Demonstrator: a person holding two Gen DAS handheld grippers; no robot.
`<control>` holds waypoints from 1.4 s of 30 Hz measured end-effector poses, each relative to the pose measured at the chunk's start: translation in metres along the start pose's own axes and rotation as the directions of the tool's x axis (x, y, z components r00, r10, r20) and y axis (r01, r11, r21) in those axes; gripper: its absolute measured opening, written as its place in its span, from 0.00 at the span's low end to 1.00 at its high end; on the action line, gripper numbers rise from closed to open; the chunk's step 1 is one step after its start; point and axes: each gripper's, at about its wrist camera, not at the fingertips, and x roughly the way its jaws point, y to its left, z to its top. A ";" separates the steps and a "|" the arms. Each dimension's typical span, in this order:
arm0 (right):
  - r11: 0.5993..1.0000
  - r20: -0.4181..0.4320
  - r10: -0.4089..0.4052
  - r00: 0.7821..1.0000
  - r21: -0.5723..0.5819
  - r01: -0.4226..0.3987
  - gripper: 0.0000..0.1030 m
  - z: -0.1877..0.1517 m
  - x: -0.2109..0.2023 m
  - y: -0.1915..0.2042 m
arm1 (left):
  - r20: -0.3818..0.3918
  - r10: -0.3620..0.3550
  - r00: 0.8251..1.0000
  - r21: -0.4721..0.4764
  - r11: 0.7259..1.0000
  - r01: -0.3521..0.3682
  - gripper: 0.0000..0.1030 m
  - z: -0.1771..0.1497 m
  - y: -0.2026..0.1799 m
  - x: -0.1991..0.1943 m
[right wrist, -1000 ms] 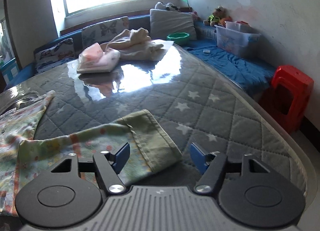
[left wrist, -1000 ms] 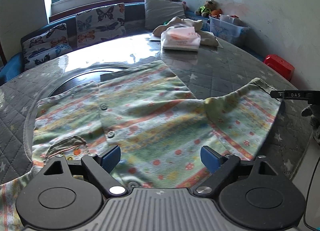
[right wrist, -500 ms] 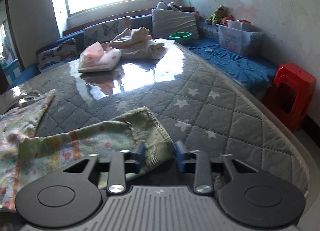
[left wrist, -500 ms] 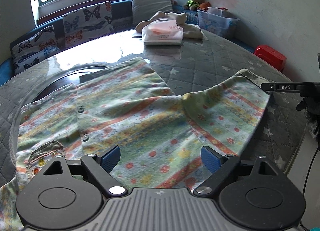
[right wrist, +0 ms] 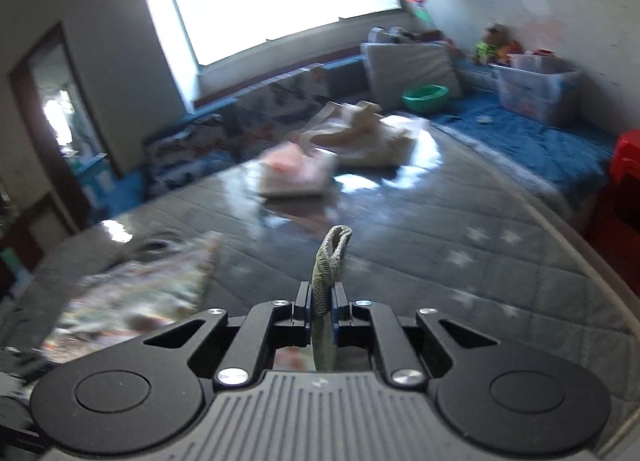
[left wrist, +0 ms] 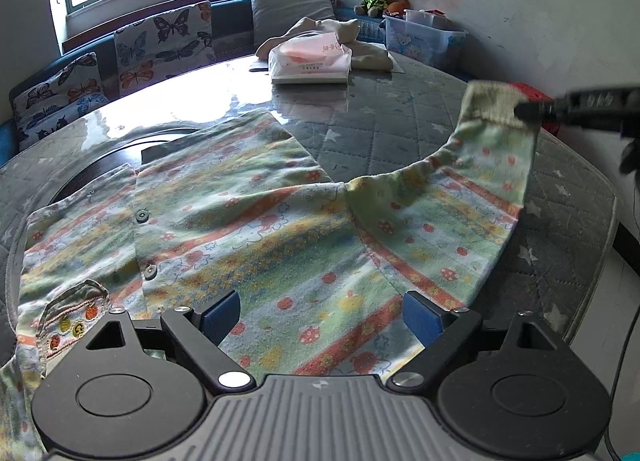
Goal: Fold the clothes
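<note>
One sleeve cuff (right wrist: 331, 261) of the striped floral cotton shirt (left wrist: 260, 229) on the quilted grey surface (left wrist: 400, 113) is pinched by right tongs (right wrist: 321, 303), just closed; left tongs (left wrist: 320, 311) spread above the hem. Sleeve should be carried across flat, body kept unshifted.

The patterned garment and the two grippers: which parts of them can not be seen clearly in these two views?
- Left wrist view: the near hem of the garment is hidden behind the open left gripper.
- Left wrist view: the right gripper is blurred and cut off by the right edge.
- Right wrist view: the garment's body is smeared by motion blur; only the cuff pinched in the jaws, which have just been closing, is sharp.
</note>
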 end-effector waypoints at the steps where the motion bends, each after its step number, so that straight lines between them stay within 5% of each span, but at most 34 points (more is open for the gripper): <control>1: 0.999 0.004 0.033 0.999 -0.009 -0.033 0.08 0.005 -0.003 0.010 | 0.001 -0.001 1.000 -0.001 1.000 0.001 0.88 -0.001 0.001 -0.001; 8: 0.975 -0.003 0.208 0.978 -0.073 -0.208 0.08 0.028 -0.011 0.078 | 0.041 0.017 0.999 -0.053 0.999 -0.014 0.88 -0.009 0.024 -0.022; 20: 0.882 -0.139 0.402 0.905 -0.208 -0.423 0.08 0.019 0.011 0.207 | 0.086 0.126 0.988 -0.237 0.966 -0.103 0.90 -0.048 0.100 -0.064; 30: 0.825 -0.272 0.456 0.848 -0.229 -0.517 0.08 -0.018 0.037 0.272 | 0.068 0.170 0.983 -0.345 0.929 -0.137 0.90 -0.079 0.136 -0.075; 40: 0.808 -0.341 0.458 0.821 -0.226 -0.545 0.18 -0.040 0.062 0.284 | 0.054 0.202 0.978 -0.384 0.908 -0.166 0.90 -0.088 0.151 -0.081; 42: 0.809 -0.331 0.450 0.829 -0.241 -0.536 0.18 -0.036 0.059 0.279 | 0.055 0.213 0.975 -0.392 0.903 -0.176 0.90 -0.088 0.155 -0.083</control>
